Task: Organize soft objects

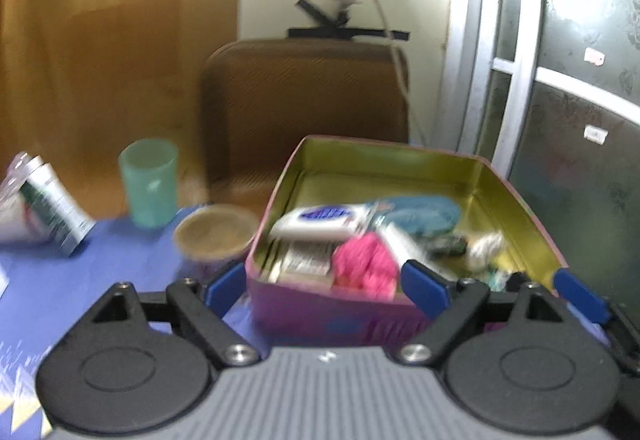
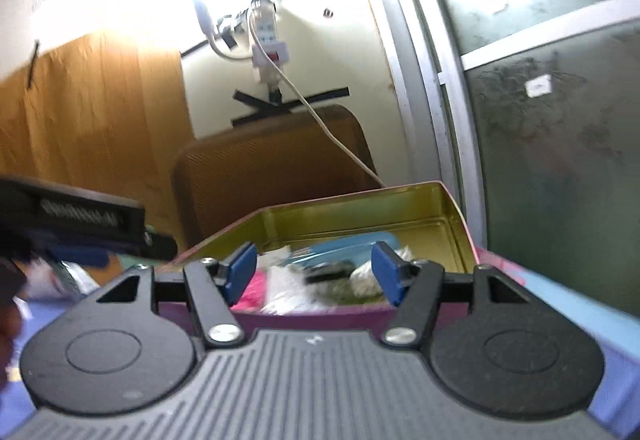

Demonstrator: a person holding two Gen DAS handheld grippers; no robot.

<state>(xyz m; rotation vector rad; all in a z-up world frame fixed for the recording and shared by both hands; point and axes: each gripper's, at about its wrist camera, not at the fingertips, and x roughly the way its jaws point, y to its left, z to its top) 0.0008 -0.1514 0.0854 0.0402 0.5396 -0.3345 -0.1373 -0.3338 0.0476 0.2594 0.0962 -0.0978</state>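
A pink tin box (image 1: 320,314) with a gold inside stands on the blue table. It holds a pink woolly item (image 1: 366,264), a blue soft item (image 1: 420,214), a white packet (image 1: 320,218) and other small things. My left gripper (image 1: 326,280) is open just before the box's near wall, empty. A third blue pad (image 1: 580,292) at the right edge belongs to the other gripper. In the right wrist view the same box (image 2: 320,316) is close ahead. My right gripper (image 2: 314,272) is open and empty over its near edge, above the pink item (image 2: 252,290) and blue item (image 2: 352,244).
A green cup (image 1: 150,182), a brown round tub (image 1: 216,234) and a tipped white carton (image 1: 44,208) stand left of the box. A brown chair back (image 1: 304,92) is behind the table. A glass door (image 1: 580,80) is at the right.
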